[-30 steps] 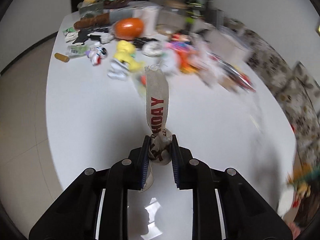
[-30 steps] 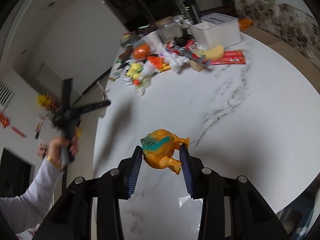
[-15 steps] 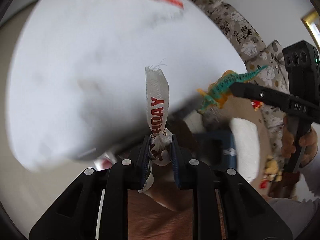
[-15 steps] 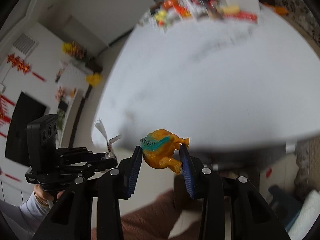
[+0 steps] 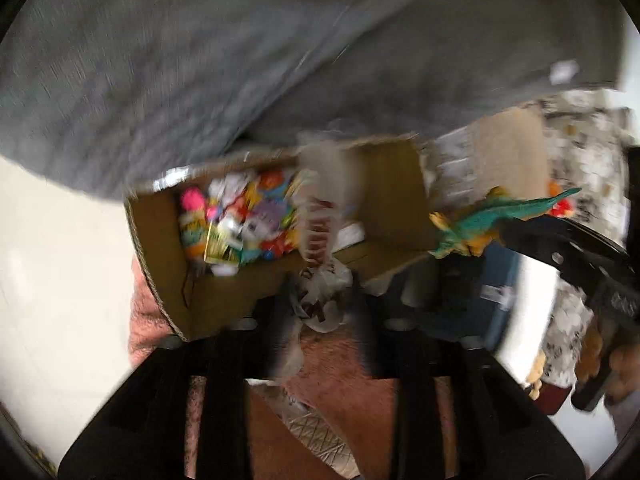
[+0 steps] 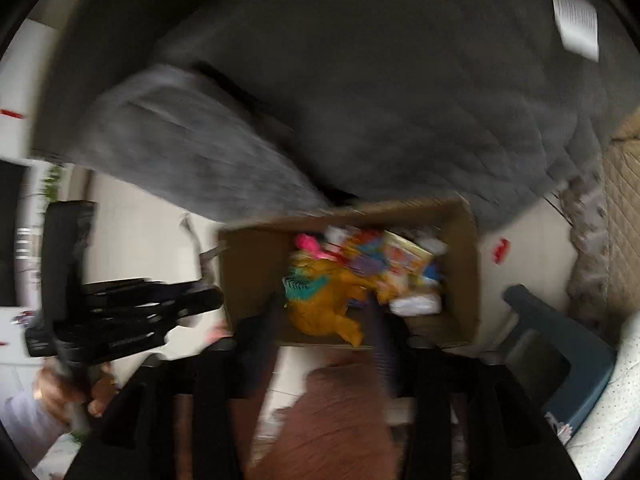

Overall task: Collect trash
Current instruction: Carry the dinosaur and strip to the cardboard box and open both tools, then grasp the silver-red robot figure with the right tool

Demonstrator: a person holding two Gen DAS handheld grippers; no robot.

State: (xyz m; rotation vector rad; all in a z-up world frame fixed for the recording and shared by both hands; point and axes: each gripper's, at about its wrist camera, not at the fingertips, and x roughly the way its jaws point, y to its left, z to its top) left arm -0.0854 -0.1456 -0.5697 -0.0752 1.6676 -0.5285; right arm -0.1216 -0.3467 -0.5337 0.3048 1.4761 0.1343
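My left gripper (image 5: 322, 300) is shut on a crumpled white wrapper (image 5: 320, 240) with red letters, held over the near edge of an open cardboard box (image 5: 168, 240) on the floor. My right gripper (image 6: 326, 312) is shut on an orange and teal toy dinosaur (image 6: 320, 300), held above the same box (image 6: 468, 264). The box holds several colourful pieces of trash (image 6: 380, 264). The dinosaur (image 5: 488, 224) and right gripper also show at the right of the left wrist view. The left gripper (image 6: 192, 300) shows at the left of the right wrist view. Both views are blurred.
The grey underside of the table (image 5: 280, 60) fills the top of both views. A dark blue plastic stool (image 6: 552, 344) stands right of the box. A patterned sofa (image 5: 580, 152) is at the right. My brown trouser legs (image 6: 332, 420) are below the grippers. The floor (image 5: 60, 260) is pale.
Both grippers swung from the table top down below its edge, toward the cardboard box on the floor. Each still holds its item: the wrapper in the left, the dinosaur in the right.
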